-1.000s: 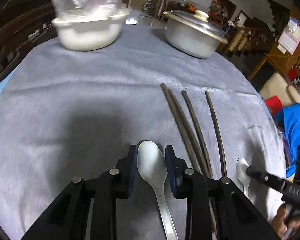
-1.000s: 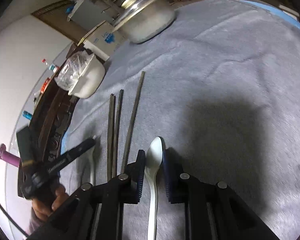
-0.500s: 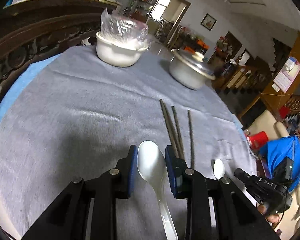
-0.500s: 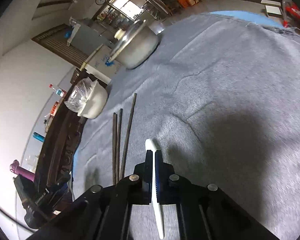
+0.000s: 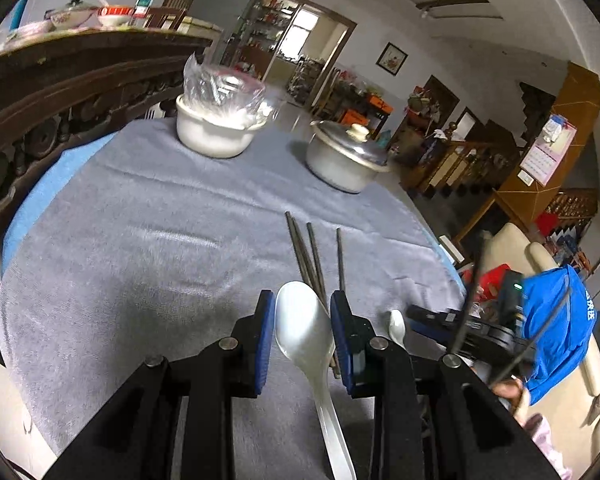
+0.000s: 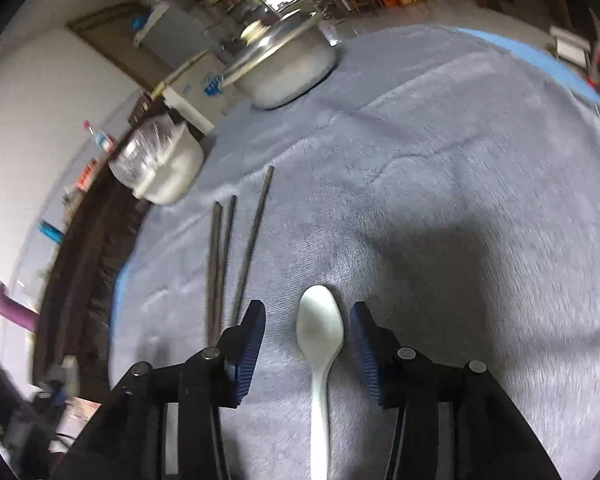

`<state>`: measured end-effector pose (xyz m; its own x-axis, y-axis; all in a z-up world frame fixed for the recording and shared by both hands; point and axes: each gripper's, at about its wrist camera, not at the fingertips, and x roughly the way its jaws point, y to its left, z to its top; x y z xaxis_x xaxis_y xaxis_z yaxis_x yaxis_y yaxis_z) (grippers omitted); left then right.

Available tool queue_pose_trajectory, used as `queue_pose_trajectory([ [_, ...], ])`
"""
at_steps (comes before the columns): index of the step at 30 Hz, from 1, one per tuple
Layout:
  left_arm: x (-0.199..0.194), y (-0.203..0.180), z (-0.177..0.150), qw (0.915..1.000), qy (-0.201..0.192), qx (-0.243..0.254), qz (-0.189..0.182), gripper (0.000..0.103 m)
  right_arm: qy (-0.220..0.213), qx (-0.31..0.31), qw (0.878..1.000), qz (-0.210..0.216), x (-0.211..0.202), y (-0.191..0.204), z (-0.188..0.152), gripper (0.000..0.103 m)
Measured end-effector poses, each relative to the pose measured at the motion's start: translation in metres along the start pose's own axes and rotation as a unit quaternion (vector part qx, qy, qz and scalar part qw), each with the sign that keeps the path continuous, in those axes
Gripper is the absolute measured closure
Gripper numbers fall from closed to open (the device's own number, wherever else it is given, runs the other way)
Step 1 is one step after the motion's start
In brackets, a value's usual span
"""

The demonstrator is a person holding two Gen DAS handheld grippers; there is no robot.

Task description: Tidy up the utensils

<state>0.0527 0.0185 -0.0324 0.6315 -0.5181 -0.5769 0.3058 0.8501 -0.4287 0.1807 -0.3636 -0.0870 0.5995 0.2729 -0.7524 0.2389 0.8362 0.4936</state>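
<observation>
Between the blue pads of the left gripper (image 5: 303,330) lay a large white spoon (image 5: 306,334), bowl forward and handle running back under the frame; the jaws stood narrowly apart, close beside the bowl, and whether the pads touched it could not be told. Just ahead and slightly right of that gripper, four dark chopsticks (image 5: 314,256) lay on the grey tablecloth (image 5: 160,240), pointing away. Further right rested a smaller white spoon (image 5: 397,326). Far ahead stood a white bowl covered in plastic (image 5: 216,128) and, to its right, a lidded metal pot (image 5: 346,156).

The right gripper (image 6: 307,344) was spread wide, its pads clear of the small white spoon (image 6: 320,330) lying on the cloth between them, bowl forward. Ahead and to its left lay the chopsticks (image 6: 236,248), with the covered bowl (image 6: 160,168) and the pot (image 6: 284,64) beyond.
</observation>
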Motion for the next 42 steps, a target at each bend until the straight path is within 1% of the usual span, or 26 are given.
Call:
queue_pose_trajectory([
  [3, -0.010, -0.007, -0.003, 0.9999, -0.013, 0.010, -0.004, 0.073, 0.006, -0.032, 0.999, -0.021, 0.012, 0.008, -0.001, 0.055],
  [4, -0.013, -0.009, -0.003, 0.9997, -0.019, 0.013, -0.006, 0.073, 0.012, -0.046, 0.998, -0.040, 0.018, 0.012, -0.002, 0.059],
  [5, -0.017, -0.012, -0.003, 0.9995, -0.025, 0.016, -0.006, 0.073, 0.005, -0.063, 0.996, -0.056, 0.021, 0.015, -0.004, 0.072],
  [6, -0.019, -0.014, -0.003, 0.9994, -0.029, 0.018, -0.006, 0.073, 0.002, -0.078, 0.994, -0.070, 0.023, 0.018, -0.005, 0.082],
  [7, -0.022, -0.016, -0.002, 0.9991, -0.036, 0.020, -0.006, 0.073, 0.005, -0.084, 0.993, -0.078, 0.025, 0.017, -0.006, 0.095],
  [10, -0.031, -0.022, -0.001, 0.9984, -0.053, 0.019, -0.011, 0.073, -0.005, -0.070, 0.994, -0.078, 0.019, 0.009, -0.006, 0.096],
  [12, -0.036, -0.026, -0.002, 0.9977, -0.065, 0.017, -0.009, 0.073, -0.023, -0.060, 0.995, -0.074, 0.009, 0.003, -0.008, 0.096],
  [16, -0.046, -0.030, -0.006, 0.9943, -0.106, 0.008, -0.002, 0.073, -0.079, -0.026, 0.996, -0.044, -0.026, -0.009, -0.016, 0.096],
  [18, -0.050, -0.031, -0.009, 0.9914, -0.131, -0.002, 0.001, 0.073, -0.109, -0.019, 0.993, -0.035, -0.047, -0.011, -0.021, 0.096],
  [19, -0.053, -0.032, -0.010, 0.9893, -0.146, -0.009, 0.005, 0.073, -0.135, -0.015, 0.990, -0.025, -0.063, -0.011, -0.026, 0.096],
  [20, -0.055, -0.032, -0.012, 0.9872, -0.159, -0.016, 0.009, 0.073, -0.164, -0.012, 0.986, -0.011, -0.079, -0.010, -0.032, 0.096],
  [23, -0.054, -0.034, -0.014, 0.9838, -0.177, -0.027, 0.014, 0.073, -0.232, -0.007, 0.972, 0.022, -0.118, 0.003, -0.047, 0.096],
  [25, -0.053, -0.035, -0.017, 0.9821, -0.185, -0.031, 0.019, 0.073, -0.289, -0.016, 0.956, 0.035, -0.146, 0.015, -0.061, 0.096],
  [27, -0.055, -0.038, -0.021, 0.9795, -0.198, -0.033, 0.021, 0.073, -0.351, -0.024, 0.935, 0.046, -0.171, 0.029, -0.077, 0.096],
  [29, -0.058, -0.043, -0.026, 0.9752, -0.217, -0.031, 0.033, 0.073, -0.396, -0.029, 0.916, 0.056, -0.186, 0.042, -0.091, 0.096],
  [31, -0.061, -0.049, -0.030, 0.9724, -0.228, -0.024, 0.041, 0.073, -0.426, -0.046, 0.902, 0.053, -0.191, 0.060, -0.102, 0.096],
  [33, -0.062, -0.055, -0.034, 0.9707, -0.236, -0.014, 0.045, 0.073, -0.451, -0.079, 0.889, 0.033, -0.191, 0.081, -0.114, 0.096],
  [37, -0.063, -0.061, -0.040, 0.9680, -0.245, -0.005, 0.055, 0.073, -0.469, -0.116, 0.876, 0.018, -0.180, 0.109, -0.128, 0.096],
  [39, -0.062, -0.062, -0.042, 0.9663, -0.250, -0.006, 0.062, 0.073, -0.484, -0.134, 0.865, 0.007, -0.174, 0.121, -0.135, 0.096],
  [42, -0.059, -0.060, -0.045, 0.9639, -0.254, -0.005, 0.079, 0.073, -0.494, -0.145, 0.857, -0.001, -0.166, 0.131, -0.143, 0.096],
])
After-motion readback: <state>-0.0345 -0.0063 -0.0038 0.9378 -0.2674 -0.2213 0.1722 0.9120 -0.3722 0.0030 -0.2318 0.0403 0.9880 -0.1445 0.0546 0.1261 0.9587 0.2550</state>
